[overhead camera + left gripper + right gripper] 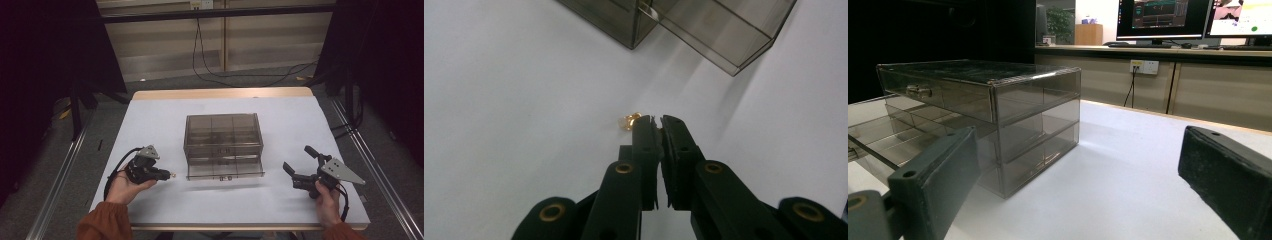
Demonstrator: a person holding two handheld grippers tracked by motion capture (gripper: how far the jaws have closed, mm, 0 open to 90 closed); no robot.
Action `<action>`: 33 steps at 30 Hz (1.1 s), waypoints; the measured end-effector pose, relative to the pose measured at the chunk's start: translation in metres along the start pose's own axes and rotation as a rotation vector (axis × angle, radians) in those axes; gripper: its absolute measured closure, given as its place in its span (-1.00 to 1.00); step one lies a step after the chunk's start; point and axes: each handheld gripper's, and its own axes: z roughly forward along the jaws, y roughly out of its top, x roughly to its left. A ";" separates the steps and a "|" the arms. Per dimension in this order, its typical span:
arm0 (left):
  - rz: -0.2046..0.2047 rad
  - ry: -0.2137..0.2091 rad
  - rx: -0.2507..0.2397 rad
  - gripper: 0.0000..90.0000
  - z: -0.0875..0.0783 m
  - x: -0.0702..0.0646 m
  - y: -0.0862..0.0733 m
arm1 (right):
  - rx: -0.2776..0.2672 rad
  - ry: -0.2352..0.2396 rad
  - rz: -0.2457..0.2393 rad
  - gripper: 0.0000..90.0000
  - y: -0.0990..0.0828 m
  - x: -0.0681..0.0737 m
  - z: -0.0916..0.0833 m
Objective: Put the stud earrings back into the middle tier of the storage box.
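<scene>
Pinched at the left gripper's point(658, 120) tips, the small gold ring point(629, 120) could slip before reaching the smoky clear-plastic drawer point(719, 35); right gripper point(295, 170) gapes wide.

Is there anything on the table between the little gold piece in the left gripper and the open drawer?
Nothing visible. The left gripper is shut on the small gold piece, and bare white table lies between it and the pulled-out bottom drawer of the smoky clear drawer box.
</scene>
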 end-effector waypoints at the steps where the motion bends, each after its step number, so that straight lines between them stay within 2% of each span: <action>1: 0.000 0.000 0.000 0.90 0.000 0.000 0.000 | 0.000 0.000 0.000 -0.94 0.000 0.000 0.000; 6: -0.020 -0.005 -0.094 0.90 -0.009 -0.007 -0.003 | 0.000 0.000 0.000 -0.94 0.000 0.000 0.000; 7: -0.020 -0.005 -0.094 0.90 -0.009 -0.007 -0.003 | 0.000 -0.002 0.002 -0.94 0.000 0.000 0.000; 9: -0.017 -0.006 -0.133 0.90 -0.013 -0.012 -0.002 | 0.001 -0.001 0.002 -0.94 0.000 0.000 0.000; 10: -0.017 -0.006 -0.133 0.90 -0.013 -0.012 -0.002 | 0.001 0.000 0.002 -0.94 0.000 0.000 0.000; 12: -0.012 -0.022 -0.168 0.90 -0.015 -0.016 0.000 | 0.001 -0.001 0.002 -0.94 0.000 0.000 0.000; 15: -0.007 -0.017 -0.184 0.90 -0.016 -0.018 0.002 | 0.000 -0.001 0.000 -0.94 0.000 0.000 0.000; 16: -0.012 -0.022 -0.208 0.90 -0.017 -0.019 0.005 | 0.001 -0.001 0.002 -0.94 0.000 0.000 0.000; 19: 0.001 -0.021 -0.225 0.90 -0.019 -0.023 0.011 | 0.001 -0.001 0.002 -0.94 0.000 0.000 0.000; 21: -0.002 -0.036 -0.246 0.90 -0.019 -0.025 0.015 | 0.002 -0.002 0.004 -0.94 0.000 0.000 0.000; 22: 0.009 -0.029 -0.243 0.90 -0.019 -0.026 0.017 | 0.001 -0.001 0.003 -0.94 0.000 0.000 0.000; 31: 0.042 -0.056 -0.262 0.90 -0.014 -0.037 0.038 | 0.001 0.000 0.002 -0.94 0.000 0.000 0.000; 32: 0.060 -0.065 -0.260 0.90 -0.013 -0.040 0.043 | 0.001 0.000 0.003 -0.94 0.000 0.000 0.000; 33: 0.060 -0.065 -0.260 0.90 -0.013 -0.040 0.043 | 0.001 -0.002 0.003 -0.94 0.000 0.000 0.000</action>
